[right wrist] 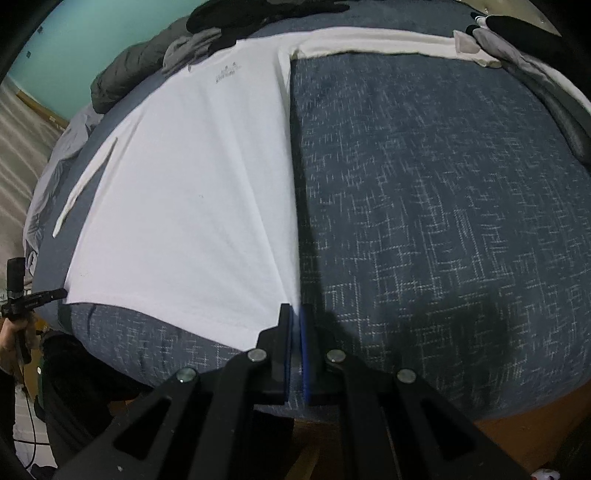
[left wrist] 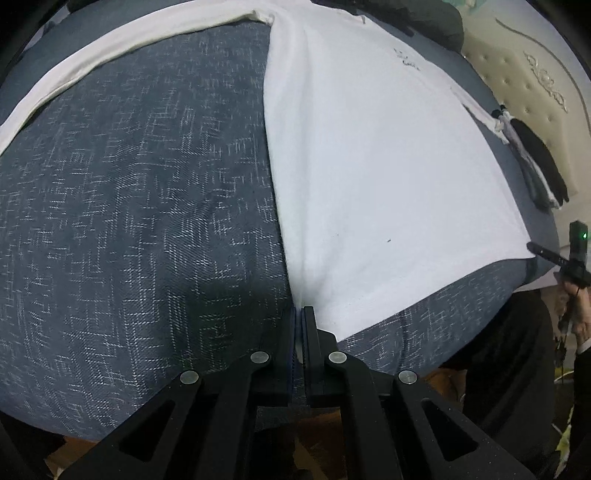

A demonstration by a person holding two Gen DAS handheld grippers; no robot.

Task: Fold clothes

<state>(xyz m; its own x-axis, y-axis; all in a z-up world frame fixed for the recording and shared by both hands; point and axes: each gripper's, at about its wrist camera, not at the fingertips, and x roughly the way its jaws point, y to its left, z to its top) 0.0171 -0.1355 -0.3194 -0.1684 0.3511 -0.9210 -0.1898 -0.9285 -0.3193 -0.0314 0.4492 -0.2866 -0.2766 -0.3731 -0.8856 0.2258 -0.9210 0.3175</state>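
Observation:
A white long-sleeved shirt (left wrist: 369, 166) (right wrist: 184, 184) lies flat on the blue-grey bed cover (left wrist: 147, 221) (right wrist: 443, 221), with a small dark print on its chest. My left gripper (left wrist: 300, 314) is shut on one corner of the hem, and white cloth shows between its pads. My right gripper (right wrist: 294, 314) is shut on the opposite hem corner. Each view catches the other gripper at the far corner of the hem: the right gripper (left wrist: 533, 248) and the left gripper (right wrist: 62, 293). One sleeve (left wrist: 110, 55) stretches away to the left, the other sleeve (right wrist: 369, 46) to the right.
Dark bunched clothes (left wrist: 424, 22) (right wrist: 258, 14) lie beyond the collar. A stack of black and grey garments (left wrist: 535, 166) (right wrist: 517, 48) sits by the cream tufted headboard (left wrist: 517, 74). The bed's near edge drops to a brown floor (right wrist: 517, 424). A hand (right wrist: 11, 332) grips the left tool.

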